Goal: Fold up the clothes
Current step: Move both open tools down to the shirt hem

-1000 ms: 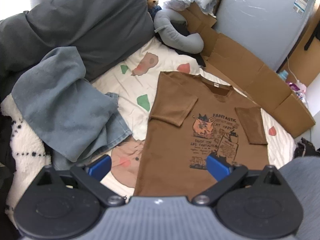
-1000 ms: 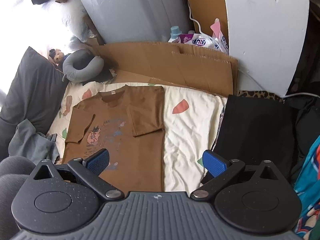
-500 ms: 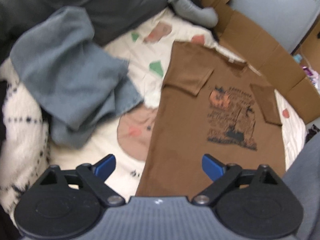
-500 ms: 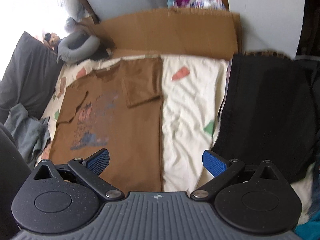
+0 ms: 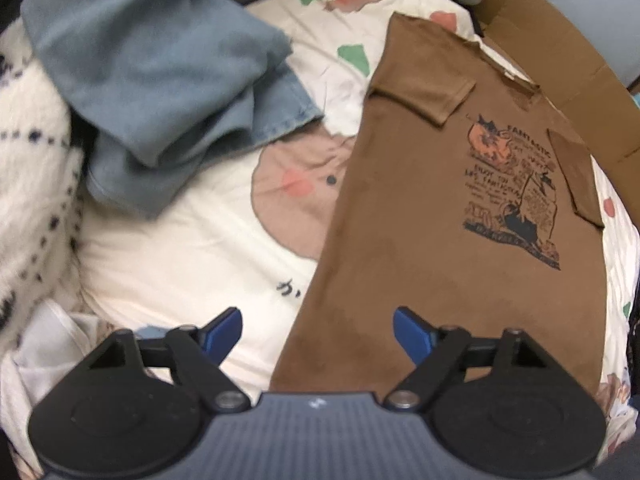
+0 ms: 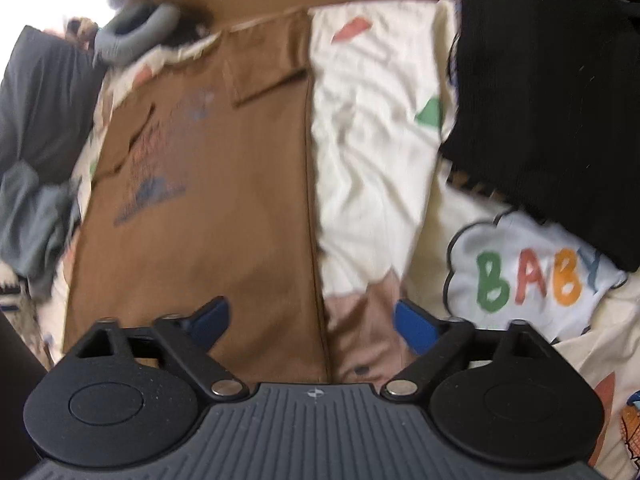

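Left wrist view: brown printed cotton T-shirt [image 5: 420, 208] lay flat on cream patterned bedsheet [image 5: 192, 240]; left tongs [image 5: 318, 330] and right tongs [image 6: 310, 322] spread, just narrowing, each straddling a hem corner, unpinched.

The brown T-shirt [image 5: 420, 208] carries a printed picture on its chest with lines of small lettering; the top line reads roughly "FANTASTIC", though its middle letters are blurred, and the lines below it are too small and smeared to make out. In the right wrist view the same print shows only as blue and reddish smudges. The cream bedsheet [image 6: 360, 152] bears a white cloud patch [image 6: 532, 276] with the word "BABY" in large letters, the first green, the second red, the third orange and the last blue and partly covered by a black garment [image 6: 552, 92]. Beside the shirt's left edge the sheet has a short dark handwritten mark [image 5: 289, 289] that cannot be read.
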`<state>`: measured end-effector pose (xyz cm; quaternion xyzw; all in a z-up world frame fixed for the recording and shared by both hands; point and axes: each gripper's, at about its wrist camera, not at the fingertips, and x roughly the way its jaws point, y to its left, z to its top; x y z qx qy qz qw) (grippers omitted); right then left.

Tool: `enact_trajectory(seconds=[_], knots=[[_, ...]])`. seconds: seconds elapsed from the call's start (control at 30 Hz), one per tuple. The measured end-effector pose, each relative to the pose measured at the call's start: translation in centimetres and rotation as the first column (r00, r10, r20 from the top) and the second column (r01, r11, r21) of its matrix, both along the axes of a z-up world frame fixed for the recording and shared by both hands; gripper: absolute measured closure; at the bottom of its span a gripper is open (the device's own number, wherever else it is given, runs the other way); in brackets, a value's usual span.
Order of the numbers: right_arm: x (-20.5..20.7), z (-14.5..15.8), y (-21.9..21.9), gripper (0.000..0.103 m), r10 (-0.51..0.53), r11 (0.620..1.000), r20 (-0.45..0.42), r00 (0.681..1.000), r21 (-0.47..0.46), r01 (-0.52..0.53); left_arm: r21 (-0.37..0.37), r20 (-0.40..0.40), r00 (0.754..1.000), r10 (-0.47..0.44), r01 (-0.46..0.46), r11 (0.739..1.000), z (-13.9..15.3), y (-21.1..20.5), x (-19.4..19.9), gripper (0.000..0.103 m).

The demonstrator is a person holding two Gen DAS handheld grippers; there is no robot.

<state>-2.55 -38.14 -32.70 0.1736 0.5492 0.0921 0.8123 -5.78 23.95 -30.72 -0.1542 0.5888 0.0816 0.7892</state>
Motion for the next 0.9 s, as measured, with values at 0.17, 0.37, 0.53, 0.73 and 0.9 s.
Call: enact_trajectory(seconds=[0.17,0.37,0.53,0.73,0.9], knots=[[-0.8,-2.8,1.0,0.057,0.033,0.999,-0.023,0.999,0.014,-0.032,0.011,-0.057,0.998,0.001,0.000,1.000,-1.9,0.2,-1.1,0.037],[-1.0,-5.3,1.9,0.067,0.081,0.997,-0.061,0.995,0.019,-0.080,0.026,-0.097,0.995,-0.004,0.006,1.000,-3.0,0.4,-1.7,0.037],[-1.2,-7.3,2.2,0.067,0.090,0.996,-0.098,0.991,0.019,-0.089,0.038,-0.126,0.992,-0.007,0.012,0.999,-3.4,0.5,-2.2,0.037],[-0.5,-8.3,2.0,0.066,0.100,0.995,-0.106,0.989,0.034,-0.097,0.037,-0.139,0.990,0.000,0.006,0.999,-3.8,0.8,-2.6,0.037],[0.5,-8.6,1.8,0.066,0.122,0.992,-0.100,0.988,0.052,-0.117,0.040,-0.155,0.988,0.000,0.006,0.999,-4.2,0.8,-2.8,0.037]])
